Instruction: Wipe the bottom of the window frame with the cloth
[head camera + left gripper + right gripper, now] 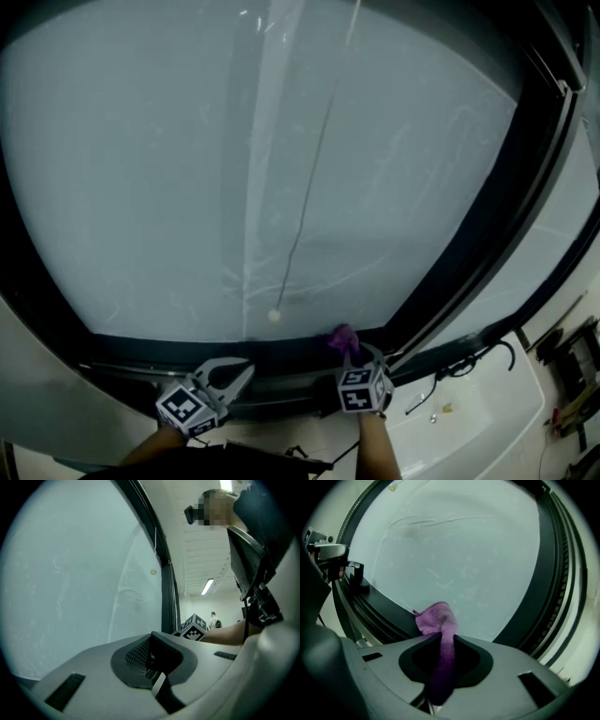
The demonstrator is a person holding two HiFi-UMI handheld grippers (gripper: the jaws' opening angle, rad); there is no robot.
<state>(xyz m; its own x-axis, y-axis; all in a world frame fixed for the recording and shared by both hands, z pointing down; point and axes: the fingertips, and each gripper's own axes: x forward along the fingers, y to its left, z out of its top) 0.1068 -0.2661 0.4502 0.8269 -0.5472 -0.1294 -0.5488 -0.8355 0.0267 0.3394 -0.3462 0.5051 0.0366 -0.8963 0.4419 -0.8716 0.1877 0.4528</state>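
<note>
Noted a purple cloth (436, 618) pinched between the 2 jaws of the right gripper (445, 644): 1 bunched end standing proud of the tips, the tail running back through the dark recess.

Located that bunched end, in the head view, at the joint of the frosted pane (234, 169) and the bottom of the dark window frame (281, 354), right of the middle and near the frame's lower right corner. Cannot tell whether pressed onto the frame or just at it.

Read the left gripper (151, 656) as closed, pads together with nothing between them. Placed in the head view low at the frame's bottom edge, left of the middle and apart from the right gripper.

Saw the right gripper's marker cube (194, 627) in the left gripper view, beyond the left jaws and beside the frame.

Logged 1 thin cord (309, 178) hanging down the pane, ending in 1 pale bead (274, 317) just above the frame's bottom edge, between the 2 grippers.

Logged a dark cable (469, 361) lying on the white ledge (506, 412) under the frame's right end.
</note>
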